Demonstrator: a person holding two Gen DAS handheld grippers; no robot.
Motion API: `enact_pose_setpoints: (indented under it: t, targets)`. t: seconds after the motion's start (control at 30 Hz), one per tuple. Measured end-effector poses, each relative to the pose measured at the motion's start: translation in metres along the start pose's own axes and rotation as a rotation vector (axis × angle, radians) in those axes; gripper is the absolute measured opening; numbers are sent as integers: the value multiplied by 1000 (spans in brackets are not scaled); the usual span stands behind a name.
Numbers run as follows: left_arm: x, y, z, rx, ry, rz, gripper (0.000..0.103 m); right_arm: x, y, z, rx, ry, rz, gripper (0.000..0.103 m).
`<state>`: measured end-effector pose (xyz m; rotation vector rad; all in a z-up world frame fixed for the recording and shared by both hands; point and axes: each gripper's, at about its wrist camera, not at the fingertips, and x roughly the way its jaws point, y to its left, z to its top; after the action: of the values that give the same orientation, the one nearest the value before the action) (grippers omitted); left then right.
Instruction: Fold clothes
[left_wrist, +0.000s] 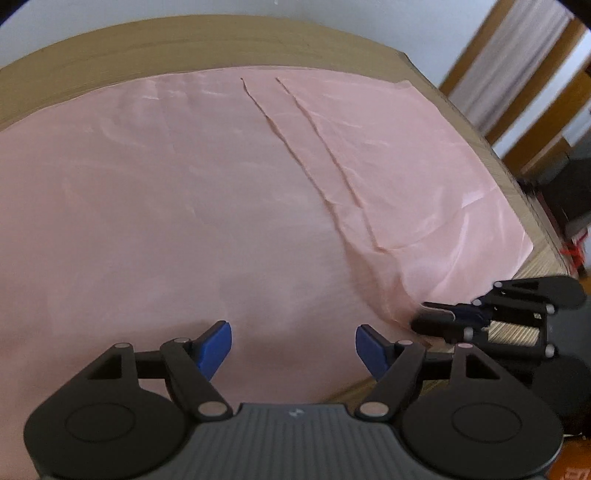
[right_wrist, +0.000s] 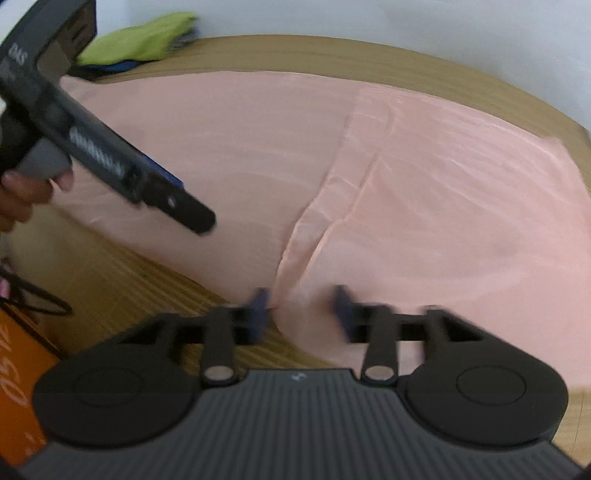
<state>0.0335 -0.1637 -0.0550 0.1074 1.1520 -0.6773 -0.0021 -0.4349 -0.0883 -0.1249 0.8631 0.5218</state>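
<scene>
Pink cloth (left_wrist: 184, 203) on wooden table (left_wrist: 184, 40)

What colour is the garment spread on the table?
Plain pale pink garment, no pattern; clearest in the left wrist view.

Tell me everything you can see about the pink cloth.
The pink cloth is thin, slightly shiny fabric, spread nearly flat over most of the wooden table. Two long creases run from its far edge towards the near right corner, where it bunches. There the right tongs are shut on its edge. The open left tongs hover above it.
</scene>
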Motion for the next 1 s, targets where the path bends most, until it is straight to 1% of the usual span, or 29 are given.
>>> enact_pose_setpoints:
  t: [0.1,0.13,0.27,0.3,0.37,0.5,0.6,0.73,0.8,0.83,0.87,0.9,0.97,1.0]
  targets:
    - [-2,-21,-12,-26,-44,16,76,-4,-33,0,96,-13,134,6]
    - [-1,-29,-17,-25,-56,8,76,-5,-44,1,136,-11,181,6]
    - [5,-68,-27,25,-101,-61,77,-8,-87,4,406,0,367,6]
    - [7,-76,-28,36,-123,-74,77,-10,-93,3,460,-4,400,6]
    - [11,-84,-28,26,-152,-106,77,-11,-101,3,530,-4,459,6]
    - [31,-81,-23,-76,-202,-178,77,-3,-105,10,583,25,530,5]
    - [42,-78,-23,-170,-241,-243,77,1,-104,11,582,51,549,5]
    - [44,-74,-28,-243,-280,-277,78,3,-106,15,541,104,560,10]
    - [48,-73,-28,-293,-289,-294,78,0,-106,20,504,127,538,19]
    - [49,-71,-29,-332,-288,-314,78,-2,-109,24,478,124,514,31]
    - [49,-69,-29,-353,-289,-325,78,-5,-111,28,449,116,491,38]
    - [50,-66,-29,-374,-289,-336,78,-7,-115,34,423,99,472,40]
    - [49,-66,-31,-383,-299,-330,75,-9,-123,51,369,62,436,51]
    - [50,-68,-30,-377,-300,-318,74,-5,-126,63,336,50,403,54]
